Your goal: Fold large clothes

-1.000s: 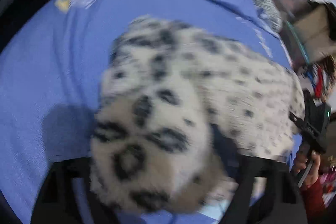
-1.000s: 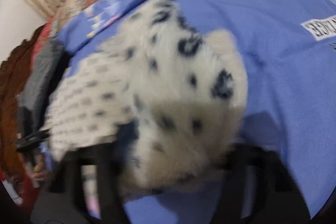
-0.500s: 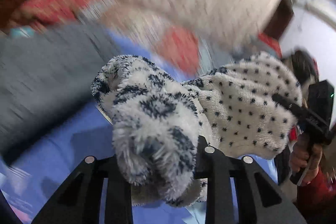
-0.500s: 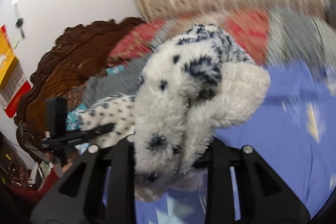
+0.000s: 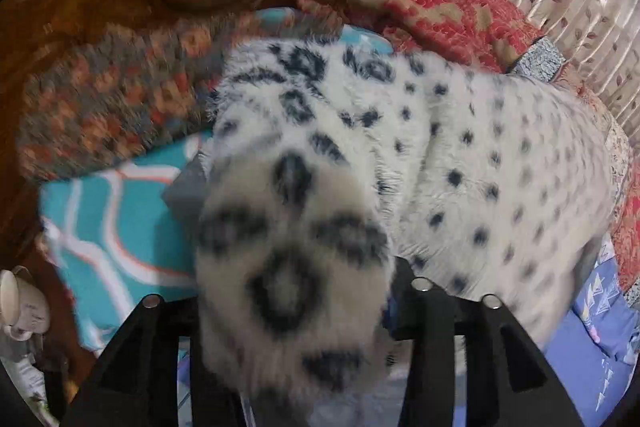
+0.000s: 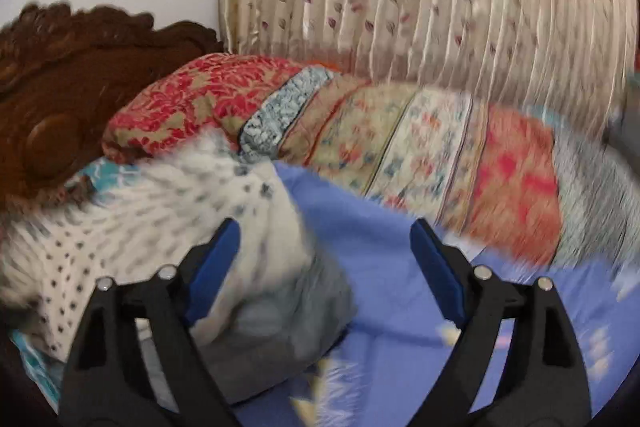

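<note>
Two grippers: one garment, bed near headboard.
Garment: spotted fleece (image 5: 460, 163), bundled on blue sheet (image 6: 384, 235) beside red quilt (image 6: 192, 99), over teal pillow (image 5: 108, 239).
L gripper (image 5: 292, 327): fleece wad betw. fingers; jaws just widening, grip on it can't be told.
R gripper (image 6: 324, 271): jaws just spread wide, blue pads bare, fleece at left finger only.
Handling (est.): soft, thick, light, springy; prob. unfolds if let go.
Hold: hem/corner, not mid-pile.

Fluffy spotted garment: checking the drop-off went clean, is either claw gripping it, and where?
The left claw has a bunched end of the fluffy spotted garment between its fingers. The right claw is open, empty.
</note>
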Tool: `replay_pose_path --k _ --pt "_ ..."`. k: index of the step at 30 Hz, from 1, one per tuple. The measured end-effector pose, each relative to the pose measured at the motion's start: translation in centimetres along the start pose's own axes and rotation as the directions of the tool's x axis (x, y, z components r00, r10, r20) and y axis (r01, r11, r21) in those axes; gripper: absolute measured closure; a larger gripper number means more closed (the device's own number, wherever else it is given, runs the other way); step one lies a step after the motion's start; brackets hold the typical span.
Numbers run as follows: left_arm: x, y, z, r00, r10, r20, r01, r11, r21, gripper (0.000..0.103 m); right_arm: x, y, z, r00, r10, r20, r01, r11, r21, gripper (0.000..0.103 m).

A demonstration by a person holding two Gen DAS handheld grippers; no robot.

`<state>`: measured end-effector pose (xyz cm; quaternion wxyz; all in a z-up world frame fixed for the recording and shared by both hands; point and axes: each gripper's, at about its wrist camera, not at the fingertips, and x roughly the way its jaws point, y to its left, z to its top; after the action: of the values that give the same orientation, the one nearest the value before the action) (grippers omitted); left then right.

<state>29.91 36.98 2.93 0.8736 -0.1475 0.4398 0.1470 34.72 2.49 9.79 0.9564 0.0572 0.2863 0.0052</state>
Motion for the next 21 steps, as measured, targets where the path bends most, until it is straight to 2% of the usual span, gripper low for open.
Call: replay_pose_path --k 1,3,5,8,10,13,15,19,21 --pt "-0.9 0.2 -0.3 0.999 -0.034 0.040 0.035 0.999 -0.011 0.033 -0.1 0.2 -1.7 0.998 0.047 -0.035 -0.047 0.999 -0.006 0.019" --pt "-3.1 1.1 -0.7 0.993 -0.077 0.088 0.079 0.997 -0.016 0.030 -0.8 0.3 -4.4 0.994 0.080 -0.069 -0.084 0.995 -0.049 0.019" --pt "-5.2 2.0 -1.3 0.987 -0.087 0.136 0.090 0.996 -0.018 0.028 -2.3 0.6 -7.4 0.992 0.098 -0.081 -0.106 0.990 -0.093 0.019" --pt "-9.0 4.2 -1.9 0.973 -0.018 0.231 0.031 0.998 -0.053 0.024 -3.3 0.9 -10.1 0.980 0.140 -0.141 -0.152 0.985 -0.082 0.019" --pt "-12.2 5.1 -3.8 0.958 0.026 0.286 -0.005 0.997 -0.076 0.024 -5.4 1.4 -12.7 0.961 0.194 -0.194 -0.204 0.979 -0.030 0.019" --pt "-15.4 5.8 -7.5 0.952 0.088 0.292 -0.073 0.995 -0.062 0.023 -8.0 1.9 -15.6 0.943 0.235 -0.235 -0.239 0.971 0.012 0.019" --pt "-17.1 5.9 -10.5 0.953 0.104 0.283 -0.098 0.995 -0.034 0.022 -10.4 2.1 -17.8 0.931 0.254 -0.263 -0.259 0.966 0.016 0.019" --pt "-18.6 3.4 -18.6 0.965 0.113 0.238 -0.134 0.988 0.072 0.022 -14.8 1.2 -21.0 0.922 0.258 -0.290 -0.260 0.965 0.031 0.019" --pt "-19.1 2.1 -22.3 0.972 0.113 0.204 -0.138 0.984 0.111 0.022 -17.0 0.5 -22.3 0.928 0.231 -0.292 -0.236 0.972 0.020 0.019"
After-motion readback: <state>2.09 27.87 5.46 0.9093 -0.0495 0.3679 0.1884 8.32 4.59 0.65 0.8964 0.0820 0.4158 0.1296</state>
